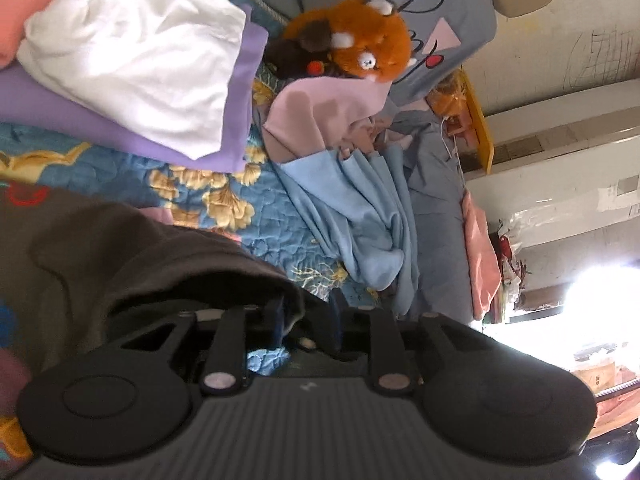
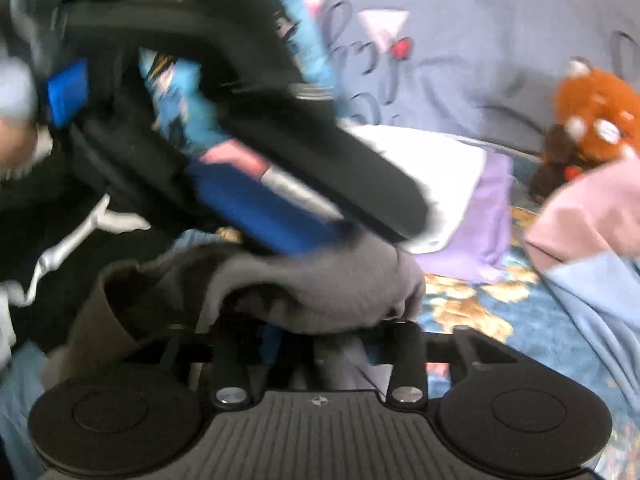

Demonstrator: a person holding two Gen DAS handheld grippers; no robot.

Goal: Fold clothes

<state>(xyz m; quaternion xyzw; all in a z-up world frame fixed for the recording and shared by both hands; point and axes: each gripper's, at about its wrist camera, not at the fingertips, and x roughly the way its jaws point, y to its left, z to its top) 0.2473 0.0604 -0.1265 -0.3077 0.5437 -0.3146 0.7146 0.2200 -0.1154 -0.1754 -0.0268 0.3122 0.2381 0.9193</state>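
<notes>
A dark grey garment (image 1: 120, 248) lies bunched on the floral quilt (image 1: 224, 200), and its edge is draped over my left gripper (image 1: 310, 312). The jaws stand a little apart, with a flap of the cloth hanging by the left blue pad. In the blurred right wrist view the same grey garment (image 2: 320, 280) covers the fingertips of my right gripper (image 2: 316, 332), whose finger bases stand apart. The left gripper (image 2: 352, 224) reaches in from the upper left and rests on that cloth.
Folded clothes are stacked at the back: white (image 1: 132, 48) on purple (image 1: 236, 128), with pink (image 1: 24, 8) beside them. Loose pink (image 1: 320, 120) and light blue (image 1: 360, 216) garments are heaped to the right. An orange plush toy (image 1: 360, 40) leans on a blue-grey pillow (image 1: 460, 8).
</notes>
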